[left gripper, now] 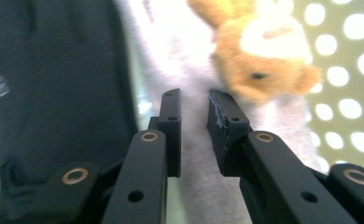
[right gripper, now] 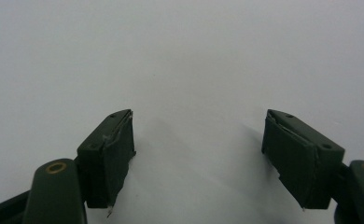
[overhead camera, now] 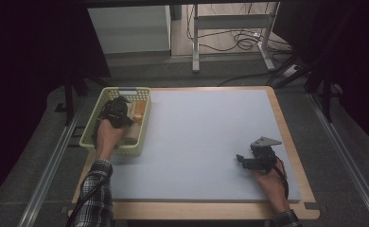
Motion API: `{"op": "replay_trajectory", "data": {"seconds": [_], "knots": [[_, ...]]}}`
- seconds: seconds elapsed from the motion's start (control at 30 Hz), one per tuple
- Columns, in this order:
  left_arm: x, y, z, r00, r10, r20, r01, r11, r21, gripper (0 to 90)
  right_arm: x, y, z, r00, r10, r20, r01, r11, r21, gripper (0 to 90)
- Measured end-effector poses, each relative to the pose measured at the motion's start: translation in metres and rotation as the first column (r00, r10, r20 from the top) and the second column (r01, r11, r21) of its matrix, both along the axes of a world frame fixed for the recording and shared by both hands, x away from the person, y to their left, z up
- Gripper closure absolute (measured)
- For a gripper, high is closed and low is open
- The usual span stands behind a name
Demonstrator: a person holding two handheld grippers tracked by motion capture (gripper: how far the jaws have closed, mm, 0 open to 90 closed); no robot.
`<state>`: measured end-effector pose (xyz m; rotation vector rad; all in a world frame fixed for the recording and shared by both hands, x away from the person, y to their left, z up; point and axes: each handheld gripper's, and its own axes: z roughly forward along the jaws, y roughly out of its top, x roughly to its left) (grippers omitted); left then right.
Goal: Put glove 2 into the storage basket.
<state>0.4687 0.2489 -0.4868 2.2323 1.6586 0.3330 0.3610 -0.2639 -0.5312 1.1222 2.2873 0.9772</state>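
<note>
Our left gripper (left gripper: 193,122), jaws narrow and empty, nears a soft, light plush toy (left gripper: 259,56) in the basket (overhead camera: 92,124), best pinched mid-body, while the right gripper (right gripper: 199,158) gapes wide.

The left gripper (overhead camera: 118,109) reached far left, its jaws narrowly parted. The right gripper (overhead camera: 243,159) sat near right, jaws wide apart.

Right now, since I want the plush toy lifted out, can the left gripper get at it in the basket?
Probably yes. The left gripper is already down inside the basket, jaws slightly apart over the plush toy; only a dark cloth item lies beside it.
</note>
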Motion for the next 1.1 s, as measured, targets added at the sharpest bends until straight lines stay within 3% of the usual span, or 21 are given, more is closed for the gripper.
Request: {"op": "replay_trajectory", "data": {"seconds": [0.07,0.2,0.37,0.53,0.73,1.1], "knots": [[0.001,-0.006,-0.001,1.0,-0.007,-0.003,0.007,0.9996,0.026,76.3,0.0,0.0,0.0,1.0,0.0,0.0,0.0,1.0,0.0,24.8],[0.002,-0.001,0.0,1.0,0.003,-0.007,-0.003,0.9998,0.017,73.1,0.0,0.0,0.0,1.0,0.0,0.0,0.0,1.0,0.0,24.8],[-0.003,0.008,0.005,0.9996,0.011,0.025,-0.011,0.9999,0.002,61.1,0.0,0.0,0.0,1.0,0.001,0.0,-0.001,1.0,0.0,24.8],[-0.008,0.009,0.013,0.9979,0.005,0.064,-0.007,0.9996,0.026,47.9,0.0,0.0,0.0,1.0,0.0,0.0,0.0,1.0,0.0,24.8],[-0.014,0.01,0.022,0.9946,0.001,0.104,-0.001,1.0,0.0,35.1,0.0,0.0,0.0,1.0,0.0,0.0,0.0,1.0,-0.001,24.7],[-0.026,0.016,0.025,0.99,-0.007,0.141,0.016,0.998,-0.061,18.0,0.0,0.0,0.0,1.0,-0.001,0.001,0.001,1.0,-0.001,24.5]]}}
